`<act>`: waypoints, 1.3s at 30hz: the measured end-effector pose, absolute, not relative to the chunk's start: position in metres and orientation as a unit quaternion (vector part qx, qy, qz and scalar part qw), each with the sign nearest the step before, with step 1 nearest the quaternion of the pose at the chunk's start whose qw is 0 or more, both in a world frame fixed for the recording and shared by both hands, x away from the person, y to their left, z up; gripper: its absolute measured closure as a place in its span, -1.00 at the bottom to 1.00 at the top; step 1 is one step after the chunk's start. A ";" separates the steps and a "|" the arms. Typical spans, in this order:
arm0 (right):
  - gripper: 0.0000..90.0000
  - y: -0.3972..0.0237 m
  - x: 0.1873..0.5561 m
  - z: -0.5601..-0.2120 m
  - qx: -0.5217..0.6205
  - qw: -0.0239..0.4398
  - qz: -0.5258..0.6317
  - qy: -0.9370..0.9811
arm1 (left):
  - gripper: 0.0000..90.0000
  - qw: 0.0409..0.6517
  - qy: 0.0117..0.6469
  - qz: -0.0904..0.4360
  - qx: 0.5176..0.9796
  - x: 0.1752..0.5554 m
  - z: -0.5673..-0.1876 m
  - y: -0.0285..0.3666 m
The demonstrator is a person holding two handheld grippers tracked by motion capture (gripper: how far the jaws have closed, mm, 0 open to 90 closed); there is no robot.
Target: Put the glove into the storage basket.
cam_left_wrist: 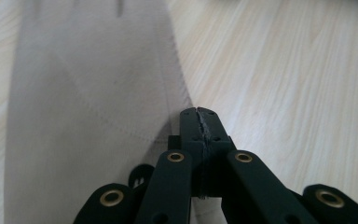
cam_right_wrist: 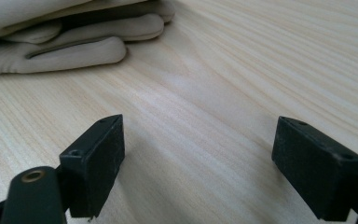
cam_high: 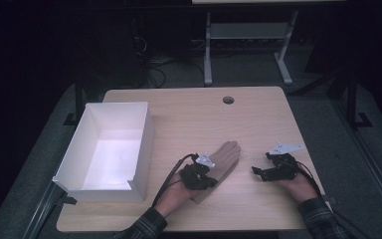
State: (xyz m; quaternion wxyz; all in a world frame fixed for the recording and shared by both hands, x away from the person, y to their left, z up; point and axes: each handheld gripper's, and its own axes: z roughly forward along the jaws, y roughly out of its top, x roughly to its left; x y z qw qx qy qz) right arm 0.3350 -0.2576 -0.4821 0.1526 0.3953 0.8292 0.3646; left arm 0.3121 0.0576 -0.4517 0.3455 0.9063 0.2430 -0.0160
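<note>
At the far left of the surface [cam_high: 258, 209] stands 1 white box [cam_high: 107, 149], open-topped and with nothing in it that I can see. Just right of it lies 1 beige glove [cam_high: 225, 158], flat on the wood near the middle, its fingers pointing away from the person. It looks like soft, light fabric with stitched seams, so I'd judge it will sag and fold once lifted, won't slip much, and can't really be damaged. The cuff edge, or a pinch of the palm cloth, seems the best place to take it.

The left gripper [cam_high: 199, 175] sits over the glove's cuff end with its jaws pressed fully together. In the left gripper view the tips [cam_left_wrist: 200, 122] meet right at the glove's side edge, but whether any cloth is caught between them I can't tell.

Further right, the right gripper [cam_high: 262, 172] rests low over bare wood, jaws spread wide with nothing between them, the glove's fingertips [cam_right_wrist: 74, 46] lying a little ahead.
</note>
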 end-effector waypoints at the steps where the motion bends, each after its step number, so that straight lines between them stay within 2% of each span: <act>1: -0.64 -0.257 0.335 -0.482 0.396 0.152 0.365 0.829 | 0.99 0.344 0.244 -0.014 0.906 0.313 -0.451 0.061; 11: -0.66 -0.257 0.335 -0.482 0.395 0.151 0.366 0.829 | 0.99 0.346 0.256 0.006 0.903 0.319 -0.444 0.075; 14: -0.67 -0.257 0.335 -0.482 0.394 0.150 0.366 0.830 | 0.90 0.357 0.254 0.015 0.899 0.321 -0.437 0.075; 17: -0.67 -0.257 0.335 -0.482 0.395 0.150 0.365 0.830 | 0.71 0.368 0.253 0.019 0.894 0.325 -0.430 0.074; 22: -0.68 -0.257 0.335 -0.482 0.395 0.150 0.365 0.830 | 0.21 0.377 0.250 0.044 0.891 0.336 -0.423 0.071; 26: -0.68 -0.257 0.335 -0.482 0.395 0.150 0.365 0.830 | -0.18 0.379 0.246 0.044 0.891 0.347 -0.424 0.067; 29: -0.67 -0.257 0.335 -0.482 0.394 0.150 0.365 0.830 | -0.39 0.375 0.240 0.046 0.894 0.353 -0.426 0.066; 33: -0.67 -0.257 0.335 -0.482 0.395 0.150 0.365 0.830 | -0.55 0.368 0.239 0.033 0.898 0.363 -0.435 0.064; 39: -0.68 -0.257 0.335 -0.482 0.395 0.150 0.365 0.830 | -0.64 0.349 0.235 0.034 0.907 0.364 -0.444 0.062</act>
